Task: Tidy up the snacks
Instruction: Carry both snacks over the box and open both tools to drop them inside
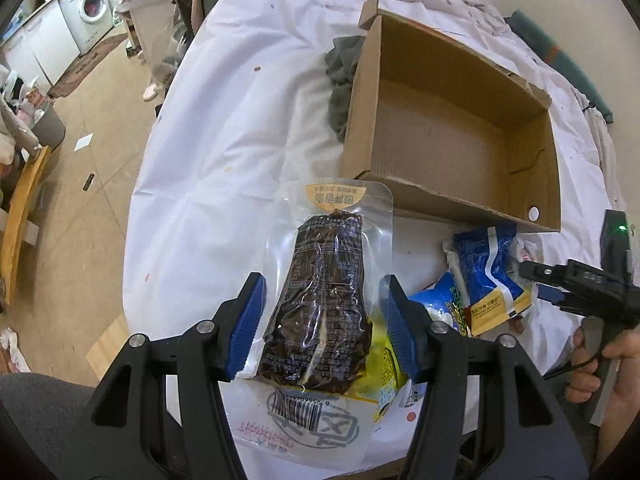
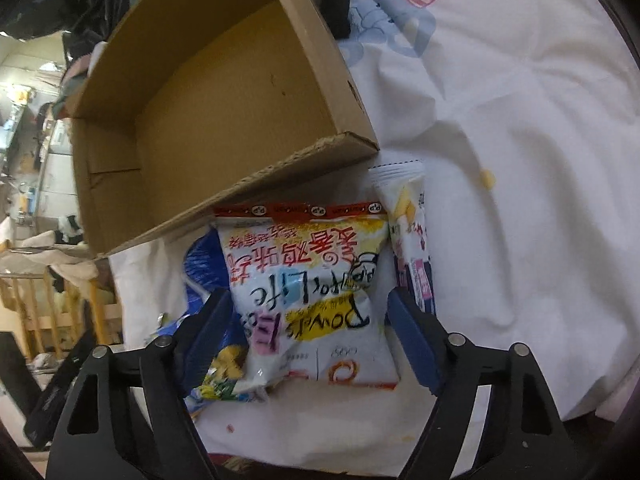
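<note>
My left gripper (image 1: 323,280) is shut on a clear vacuum pouch of dark snack (image 1: 324,288), held by its sides above the white sheet in front of the cardboard box (image 1: 360,100). The box (image 2: 328,60) is open and has nothing inside. My right gripper (image 2: 309,294) points down over a white puffed snack bag with red and black lettering (image 2: 308,276) that lies just before the box's near wall. The bag sits between the open blue pads, which stand close to its edges without squeezing it.
A blue snack bag (image 1: 488,264) and a yellow-and-blue one (image 1: 448,304) lie to the right of the held pouch. Beside the white bag are a blue bag (image 2: 204,268) and a slim white packet (image 2: 408,216). Grey cloth (image 1: 340,76) lies left of the box. A hand (image 1: 600,364) shows at right.
</note>
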Available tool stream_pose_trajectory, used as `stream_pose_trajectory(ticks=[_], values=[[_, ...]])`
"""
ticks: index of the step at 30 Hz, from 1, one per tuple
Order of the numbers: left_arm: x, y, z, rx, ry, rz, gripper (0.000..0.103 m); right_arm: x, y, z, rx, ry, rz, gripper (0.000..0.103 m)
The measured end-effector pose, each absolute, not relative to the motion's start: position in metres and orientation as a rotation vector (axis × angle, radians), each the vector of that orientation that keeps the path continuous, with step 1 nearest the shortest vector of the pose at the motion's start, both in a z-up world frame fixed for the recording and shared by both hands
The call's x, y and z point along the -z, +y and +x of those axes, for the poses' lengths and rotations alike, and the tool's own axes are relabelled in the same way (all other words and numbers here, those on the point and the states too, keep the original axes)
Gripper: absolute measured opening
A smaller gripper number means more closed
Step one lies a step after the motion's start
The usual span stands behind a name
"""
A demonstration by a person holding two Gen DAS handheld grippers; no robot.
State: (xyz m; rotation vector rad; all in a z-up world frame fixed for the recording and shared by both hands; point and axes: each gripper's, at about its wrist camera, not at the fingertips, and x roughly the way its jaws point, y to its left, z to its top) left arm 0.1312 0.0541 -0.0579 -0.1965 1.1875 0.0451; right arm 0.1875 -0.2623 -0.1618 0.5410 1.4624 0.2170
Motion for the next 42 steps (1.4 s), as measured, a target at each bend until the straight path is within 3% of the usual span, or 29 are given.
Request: stream_pose_trajectory(ticks=[3, 7, 8, 19, 23, 35, 42], values=[[0.056, 0.054, 0.131, -0.037, 1.168, -0.189, 0.055, 0.174, -0.256, 0.19, -0.196, 1.489, 0.532, 0.077], [0.056, 0.052, 0.131, -0.028, 1.159, -0.187, 0.055, 0.171, -0.255, 0.187, -0.194, 1.47, 0.496, 0.052], [0.056, 0.052, 0.131, -0.027, 1.158, -0.188, 0.055, 0.167, -0.256, 0.185, -0.195, 1.458, 0.5, 0.051], [0.045, 0.053, 0.127, -0.047, 1.119, -0.187, 0.055, 0.108, -0.28, 0.145, -0.359, 1.357, 0.644, 0.049], [0.03, 0.055, 0.125, -0.063, 1.071, -0.2, 0.055, 0.073, -0.286, 0.138, -0.452, 1.232, 0.663, 0.049], [-0.018, 0.038, 0.174, -0.041, 0.955, -0.186, 0.055, 0.032, -0.27, 0.183, -0.498, 1.053, 0.608, 0.049], [-0.02, 0.018, 0.217, 0.002, 0.915, -0.166, 0.055, 0.03, -0.263, 0.221, -0.468, 1.008, 0.588, 0.049]])
